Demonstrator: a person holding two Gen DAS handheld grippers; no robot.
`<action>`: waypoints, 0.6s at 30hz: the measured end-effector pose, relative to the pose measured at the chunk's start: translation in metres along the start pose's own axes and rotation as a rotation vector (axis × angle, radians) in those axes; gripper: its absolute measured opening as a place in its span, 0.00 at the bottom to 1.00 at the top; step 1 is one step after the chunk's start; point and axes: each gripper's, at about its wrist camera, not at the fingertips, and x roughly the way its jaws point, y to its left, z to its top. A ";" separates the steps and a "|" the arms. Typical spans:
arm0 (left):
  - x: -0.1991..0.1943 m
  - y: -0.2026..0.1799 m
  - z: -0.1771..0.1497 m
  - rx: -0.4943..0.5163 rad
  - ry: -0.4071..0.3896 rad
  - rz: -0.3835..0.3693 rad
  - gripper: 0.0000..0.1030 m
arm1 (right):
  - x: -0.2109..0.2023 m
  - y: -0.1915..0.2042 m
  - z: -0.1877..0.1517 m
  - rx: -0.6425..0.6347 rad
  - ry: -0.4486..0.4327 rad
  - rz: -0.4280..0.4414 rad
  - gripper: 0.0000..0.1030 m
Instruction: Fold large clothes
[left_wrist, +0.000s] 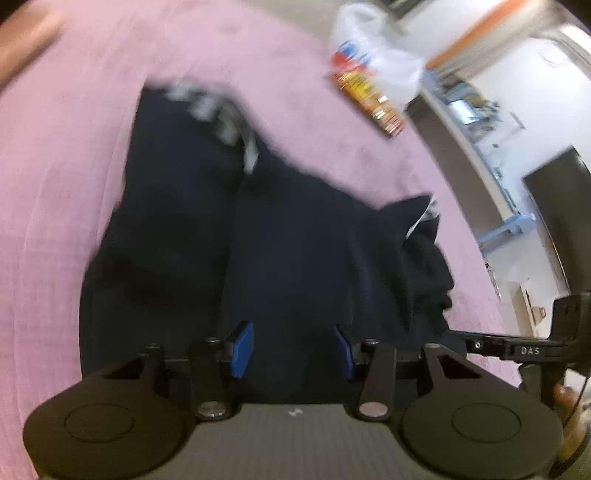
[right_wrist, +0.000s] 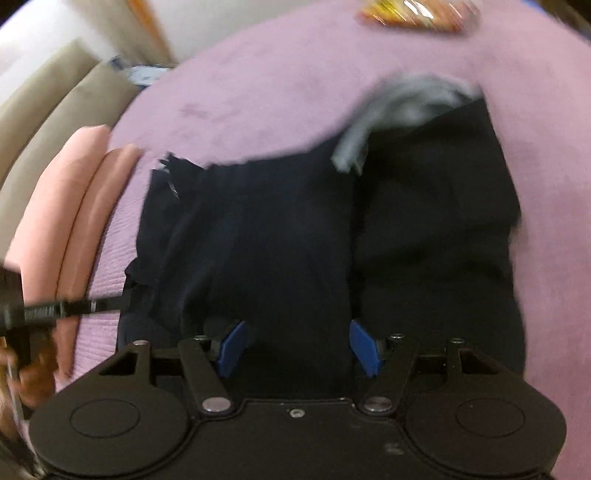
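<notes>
A dark navy garment (left_wrist: 229, 229) with a grey patterned waistband (left_wrist: 218, 114) lies partly folded on a pink bed cover (left_wrist: 66, 184). My left gripper (left_wrist: 293, 349) is open, its blue pads (left_wrist: 243, 349) wide apart just above the garment's near edge. In the right wrist view the same garment (right_wrist: 295, 229) fills the middle, its grey band (right_wrist: 399, 107) at the far side. My right gripper (right_wrist: 299, 347) is open too, blue pads (right_wrist: 231, 347) apart over the near edge. Each view shows the other gripper at its side, the right one in the left wrist view (left_wrist: 532, 350). Both views are blurred.
A clear plastic bag (left_wrist: 384, 62) and a red-yellow packet (left_wrist: 373, 99) lie on the far part of the cover. Folded pink cloth (right_wrist: 70, 206) lies left of the garment in the right wrist view. A dark screen (left_wrist: 557, 210) and shelves stand beyond the bed.
</notes>
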 end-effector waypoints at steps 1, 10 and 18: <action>0.004 0.006 -0.006 -0.044 0.026 -0.007 0.48 | 0.004 -0.008 -0.006 0.055 0.018 -0.004 0.74; 0.011 -0.001 -0.005 -0.117 -0.146 -0.239 0.05 | 0.009 -0.015 0.001 0.258 0.070 0.215 0.16; -0.054 -0.028 0.040 0.121 -0.509 -0.256 0.12 | -0.102 0.010 0.075 -0.019 -0.397 0.278 0.27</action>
